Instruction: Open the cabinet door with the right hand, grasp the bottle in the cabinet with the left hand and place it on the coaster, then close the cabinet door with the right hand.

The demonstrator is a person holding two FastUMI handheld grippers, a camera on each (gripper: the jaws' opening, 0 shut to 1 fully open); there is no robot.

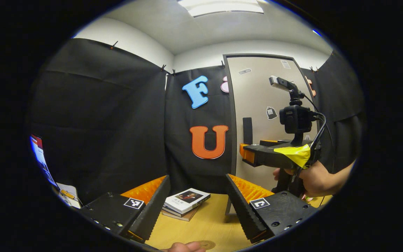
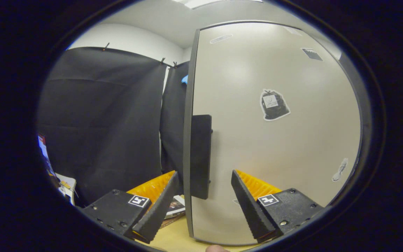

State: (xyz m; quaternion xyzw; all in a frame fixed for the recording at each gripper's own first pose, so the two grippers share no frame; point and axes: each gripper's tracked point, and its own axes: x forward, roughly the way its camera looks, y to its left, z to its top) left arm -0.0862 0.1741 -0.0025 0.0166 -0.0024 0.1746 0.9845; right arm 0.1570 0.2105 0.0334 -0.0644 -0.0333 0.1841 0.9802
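Two tongs [image 1: 198, 206] [image 2: 203, 204] (agape), one handle [image 2: 200, 155]

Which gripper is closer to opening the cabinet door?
The right gripper. Its open fingers straddle the door handle on the closed cabinet door. The left gripper hangs farther back, over the table.

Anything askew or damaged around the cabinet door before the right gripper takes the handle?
Nothing stands out. The cabinet door looks shut and intact, its handle straight, and the books lie stacked on the table.
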